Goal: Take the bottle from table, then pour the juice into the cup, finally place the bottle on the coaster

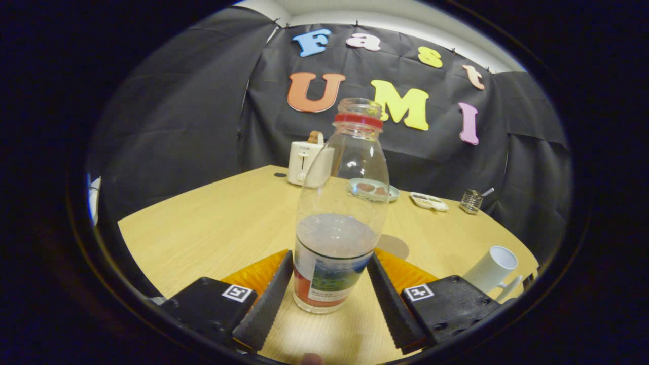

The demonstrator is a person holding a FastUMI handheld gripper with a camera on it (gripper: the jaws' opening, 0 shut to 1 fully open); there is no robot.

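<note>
At frame centre: bottle (340, 213), clear plastic, upright on the wooden table (213, 223), cap off, red ring at its neck, pale liquid filling roughly the lower part, printed label around its base.
Gripper (329, 294): lower middle of the frame, fingers spread apart on either side of the bottle's base; the left finger (266, 299) appears to touch the label, the right finger (390, 299) sits just beside it, contact hard to tell.
Cup (494, 268): white, with a handle, lower right of the frame, beyond the right finger, standing on the table.
Coaster (393, 246): flat round disc on the table, just right of and behind the bottle.
Upper centre, table's far edge: white toaster (304, 162) with bread in it.
Right of centre, far edge: plate (372, 188) seen partly through the bottle, small dish (430, 201), glass jar (471, 202).
</note>
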